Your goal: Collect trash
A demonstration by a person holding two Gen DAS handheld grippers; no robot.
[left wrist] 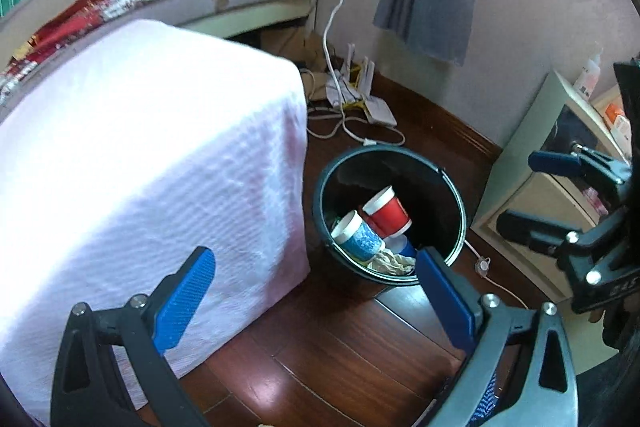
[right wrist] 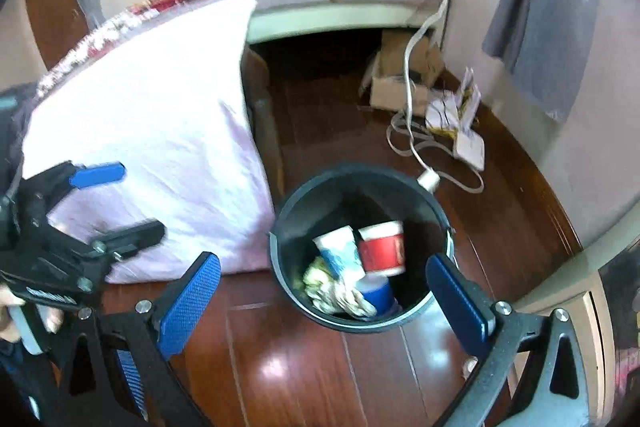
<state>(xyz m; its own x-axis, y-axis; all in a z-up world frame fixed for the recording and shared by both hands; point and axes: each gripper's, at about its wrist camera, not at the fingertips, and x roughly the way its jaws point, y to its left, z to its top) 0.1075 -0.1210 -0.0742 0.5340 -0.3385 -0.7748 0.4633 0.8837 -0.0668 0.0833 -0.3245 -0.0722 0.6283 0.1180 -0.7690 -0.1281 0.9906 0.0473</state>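
**Bin loaded, both claws empty and clear of it**

The black bin (left wrist: 390,215) stands on the dark wooden floor (left wrist: 320,359), just beside the white-draped block (left wrist: 140,155). Inside lie a red paper cup (left wrist: 388,213), a blue-patterned cup (left wrist: 356,235), a solid blue cup (right wrist: 378,291) and crumpled paper (left wrist: 390,263). The right gripper (right wrist: 322,297) hangs over the bin with its jaws wide and nothing between them; the left gripper (left wrist: 316,291) is likewise spread wide and empty, nearer the draped block.

By my reading the drop is done and the step in hand is drawing back to look for more. Lift both claws straight away from the rim so neither blue pad clips it and tips the bin, and keep them apart from one another. Keep the jaws wide for the next pick

The bin's bottom is hidden under the cups. The right-wrist view is blurred, so the cup prints are unreadable. Whether the papers (right wrist: 460,115) near the white cable (left wrist: 340,75) count as trash I cannot tell. The draped block's top is blown out white, so I cannot make out whether anything lies on it
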